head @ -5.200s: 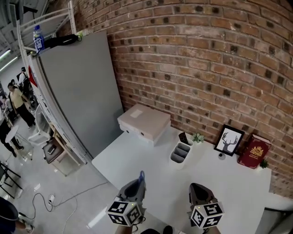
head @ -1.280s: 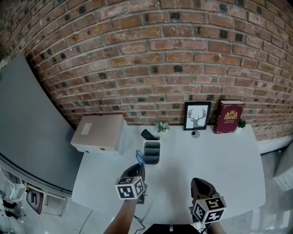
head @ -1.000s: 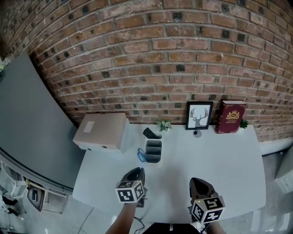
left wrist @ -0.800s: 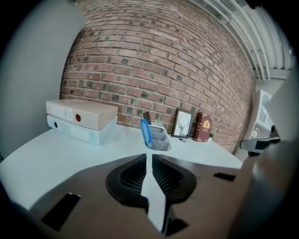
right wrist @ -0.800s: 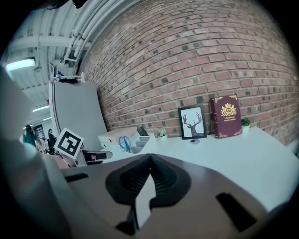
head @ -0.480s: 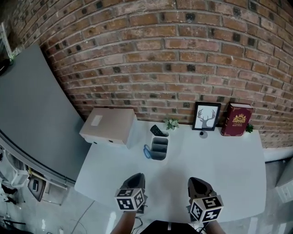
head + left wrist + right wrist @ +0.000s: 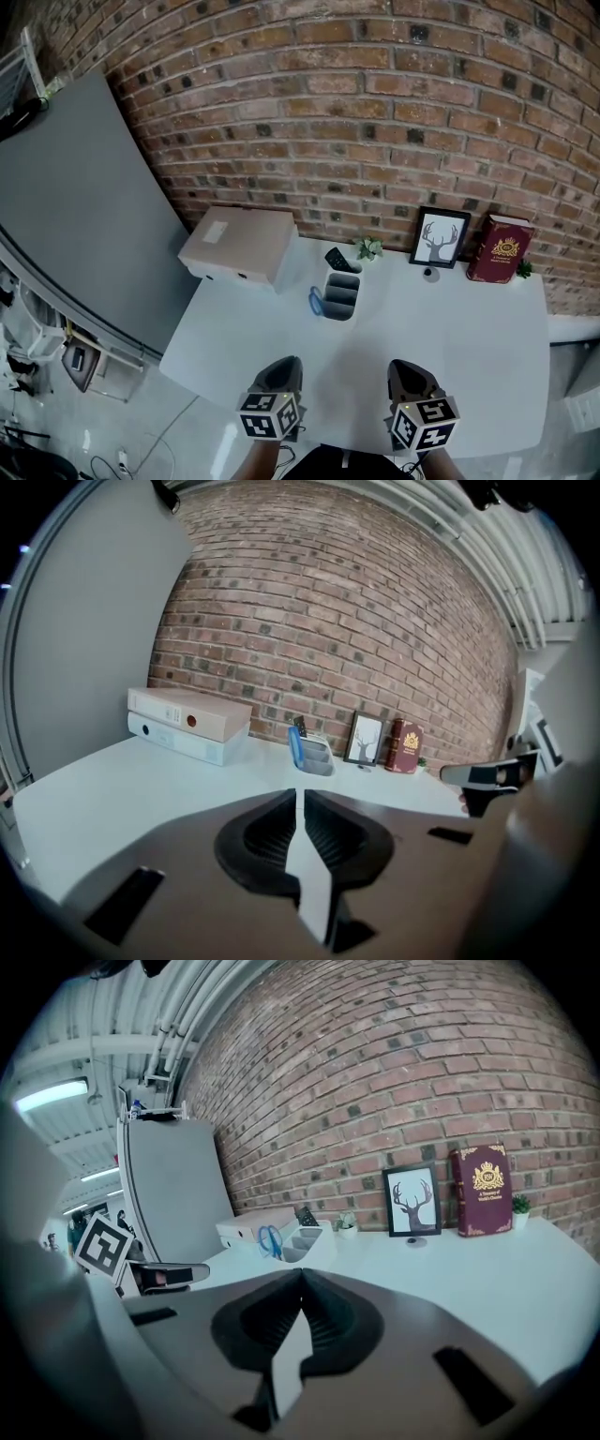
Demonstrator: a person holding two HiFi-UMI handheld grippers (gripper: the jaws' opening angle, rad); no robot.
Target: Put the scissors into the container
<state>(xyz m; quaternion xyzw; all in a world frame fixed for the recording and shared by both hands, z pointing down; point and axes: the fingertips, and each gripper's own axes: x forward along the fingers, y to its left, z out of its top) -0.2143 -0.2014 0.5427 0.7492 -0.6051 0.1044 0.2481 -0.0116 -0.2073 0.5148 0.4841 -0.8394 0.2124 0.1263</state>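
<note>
The task looks done: the scissors [image 7: 316, 302] stand at the left end of the container [image 7: 345, 296] (blue handles up, apparently inside). The left gripper [image 7: 281, 370] and right gripper [image 7: 405, 373] hang side by side over the table's [image 7: 469, 347] near edge, well apart from it, jaws closed on nothing.

scissors [image 7: 316, 302]: only the blue handles show; blades hidden at the container [image 7: 344, 298].
dark item [image 7: 336, 259], container end nearest the desk's far edge: too small to tell.
red book [image 7: 504, 249] cover print: unreadable.
</note>
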